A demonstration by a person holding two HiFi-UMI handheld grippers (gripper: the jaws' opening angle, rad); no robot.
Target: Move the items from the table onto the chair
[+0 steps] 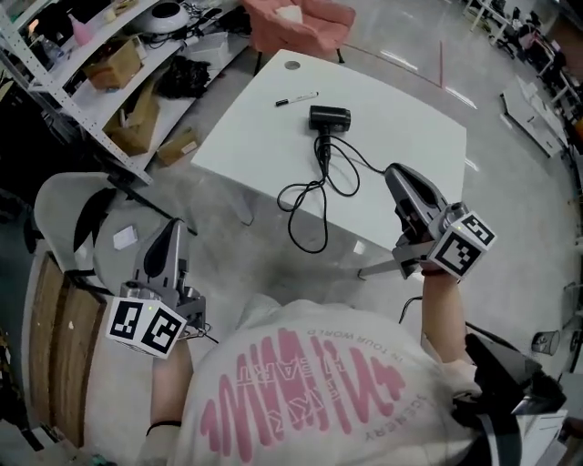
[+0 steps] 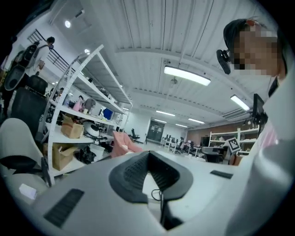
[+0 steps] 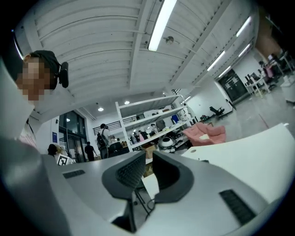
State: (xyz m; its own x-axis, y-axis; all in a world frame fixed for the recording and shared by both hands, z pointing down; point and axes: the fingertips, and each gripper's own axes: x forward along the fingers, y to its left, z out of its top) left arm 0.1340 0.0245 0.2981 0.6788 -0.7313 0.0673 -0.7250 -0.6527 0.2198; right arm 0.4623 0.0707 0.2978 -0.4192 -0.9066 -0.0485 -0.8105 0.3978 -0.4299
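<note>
Hair dryer (image 1: 329,117) lies on its side near the middle of the white worktop (image 1: 410,127). Its cord (image 1: 323,168) trails towards you in loose loops and spills over the near edge. A marker (image 1: 297,98) lies just beyond it.

Your left gripper (image 1: 173,227) and right gripper (image 1: 393,173) are both level and short of the worktop. Each has its fingers closed together on nothing, so open them before you reach in.

The dryer looks rigid, fairly light and smooth-shelled, so it will probably slip if you pinch it on the rounded barrel. Take it across the handle, where the sides are narrower. The cord is limp and will likely drag and snag on the edge, so gather it with your other gripper.

The marker is thin and may roll, so close on it across its middle.

A pale chair (image 1: 64,205) stands at your left and a pink one (image 1: 301,23) beyond the worktop. I cannot tell which is meant.
</note>
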